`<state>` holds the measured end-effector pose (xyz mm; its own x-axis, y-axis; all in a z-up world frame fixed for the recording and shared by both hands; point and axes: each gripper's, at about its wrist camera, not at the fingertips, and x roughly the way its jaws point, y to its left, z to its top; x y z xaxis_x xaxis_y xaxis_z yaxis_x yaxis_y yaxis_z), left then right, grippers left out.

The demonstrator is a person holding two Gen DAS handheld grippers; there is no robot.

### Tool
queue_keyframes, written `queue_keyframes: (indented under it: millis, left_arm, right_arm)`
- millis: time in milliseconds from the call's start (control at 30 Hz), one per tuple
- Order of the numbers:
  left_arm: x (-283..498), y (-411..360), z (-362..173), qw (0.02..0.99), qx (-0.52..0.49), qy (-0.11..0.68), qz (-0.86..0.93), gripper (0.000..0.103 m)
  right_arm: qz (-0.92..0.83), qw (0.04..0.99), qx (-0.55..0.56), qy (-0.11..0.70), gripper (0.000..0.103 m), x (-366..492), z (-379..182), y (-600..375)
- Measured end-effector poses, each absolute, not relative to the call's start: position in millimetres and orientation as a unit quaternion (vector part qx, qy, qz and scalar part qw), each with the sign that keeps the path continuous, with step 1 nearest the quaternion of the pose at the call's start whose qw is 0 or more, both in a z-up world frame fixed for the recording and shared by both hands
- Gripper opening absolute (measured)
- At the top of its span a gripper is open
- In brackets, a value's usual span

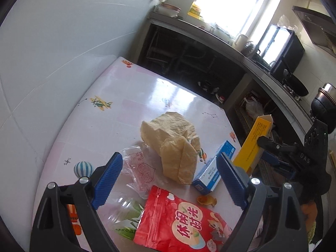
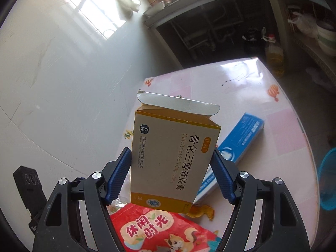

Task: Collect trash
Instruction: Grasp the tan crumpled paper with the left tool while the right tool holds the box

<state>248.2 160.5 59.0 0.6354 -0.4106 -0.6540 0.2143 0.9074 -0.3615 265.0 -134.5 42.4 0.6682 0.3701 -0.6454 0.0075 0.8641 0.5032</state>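
My right gripper [image 2: 170,176] is shut on a yellow medicine box [image 2: 172,157] with its top flap open, held up above the table; the same box [image 1: 255,138] shows at the right of the left wrist view. My left gripper [image 1: 169,180] hangs open over the table with nothing between its fingers. Below it lie a crumpled beige paper bag [image 1: 174,145], a clear plastic wrapper [image 1: 138,170], a red snack pouch [image 1: 178,220], a blue and white box [image 1: 214,168] and an orange peel scrap [image 1: 206,200]. The blue box [image 2: 237,145] and red pouch [image 2: 159,231] also lie under the lifted box.
The table [image 1: 117,96] wears a glossy pink cloth with balloon and plane prints and stands against a white tiled wall. A clear plastic bottle [image 1: 124,212] lies beside the pouch. A blue basket [image 2: 327,178] stands on the floor at right. Dark kitchen shelves [image 1: 189,52] run behind.
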Motion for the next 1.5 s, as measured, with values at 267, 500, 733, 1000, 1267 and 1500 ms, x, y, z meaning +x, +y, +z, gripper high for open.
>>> queue_keyframes:
  millis: [267, 500, 733, 1000, 1267, 1500]
  left_arm:
    - [277.5, 79.6, 47.6, 0.878, 0.084, 0.405, -0.242, 0.094]
    - [320.9, 34.5, 5.6, 0.838, 0.193, 0.445, -0.250, 0.094]
    - [344.6, 34.8, -17.0, 0.823, 0.203, 0.483, -0.221, 0.094]
    - [343.3, 38.4, -19.7, 0.824, 0.213, 0.488, -0.192, 0.071]
    - [345.1, 50.3, -17.3, 0.826, 0.189, 0.495, -0.191, 0.036]
    - [336.2, 59.9, -2.6, 0.838, 0.179, 0.481, -0.188, 0.015]
  right_arm:
    - [0.086, 0.881, 0.238, 0.399, 0.071, 225.6, 40.0, -179.0]
    - [0.070, 0.874, 0.256, 0.406, 0.071, 199.0, 30.3, -201.6]
    - [0.068, 0.875, 0.260, 0.402, 0.071, 192.1, 37.3, -206.7]
    - [0.072, 0.871, 0.266, 0.407, 0.071, 193.2, 31.8, -206.8]
    - [0.070, 0.867, 0.277, 0.408, 0.071, 191.4, 29.4, -212.3]
    - [0.072, 0.865, 0.282, 0.409, 0.071, 191.6, 27.8, -215.2]
